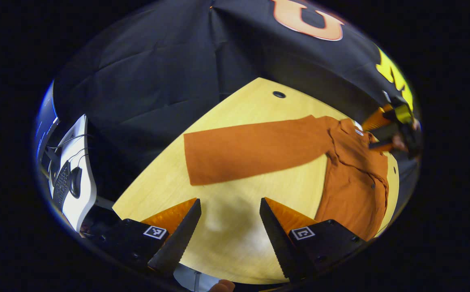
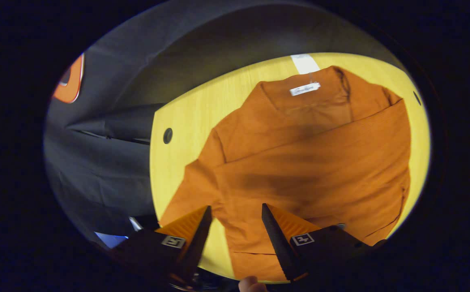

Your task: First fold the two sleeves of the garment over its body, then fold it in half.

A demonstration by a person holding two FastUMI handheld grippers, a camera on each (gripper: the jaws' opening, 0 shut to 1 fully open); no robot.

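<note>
An orange long-sleeved garment [image 1: 354, 178] lies on the yellow table [image 1: 235, 239]. One sleeve [image 1: 255, 150] stretches out flat to the left, away from the body. My left gripper [image 1: 229, 199] is open above bare table, short of that sleeve's near edge. In the left gripper view the right gripper [image 1: 393, 136] hovers by the collar at the far right. In the right gripper view the garment [image 2: 300, 170] has its collar and white label [image 2: 304, 88] at the top, and a broad band of cloth lies slanted across the body. My right gripper [image 2: 236, 206] is open over the garment's lower part.
A dark round hole [image 1: 278, 94] is in the tabletop near the far edge, also the hole [image 2: 167, 136] left of the garment. A white side desk [image 1: 77, 182] with a keyboard and mouse stands left of the table. White tape [image 2: 304, 63] lies beyond the collar.
</note>
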